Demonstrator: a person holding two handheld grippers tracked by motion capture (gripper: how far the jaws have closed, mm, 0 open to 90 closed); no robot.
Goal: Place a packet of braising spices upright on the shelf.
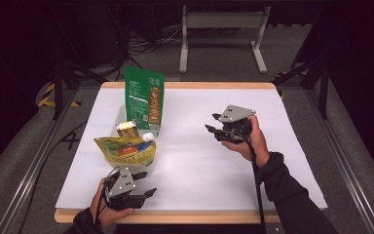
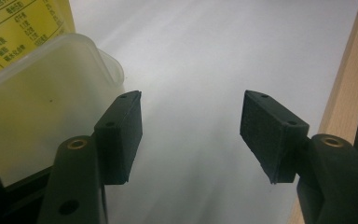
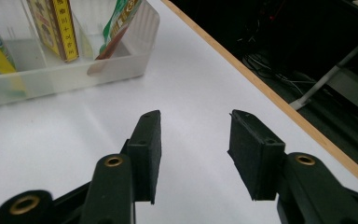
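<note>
Print on the yellow pouch [image 2: 14,28] and green bag [image 1: 143,100] — too small to read

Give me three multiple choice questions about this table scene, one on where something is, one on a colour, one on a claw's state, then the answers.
1. Where is the clear bin?
A. left part of the table
B. right edge
C. on the floor

2. What colour is the tall pouch standing in the bin?
A. red
B. green
C. blue

3. How is the right claw?
A. shut on a pouch
B. open, nothing between the jaws
C. shut on the bin's rim

Answers: A, the high view shows it left of centre; B, its face is green; B, bare white table shows between the jaws.
</note>
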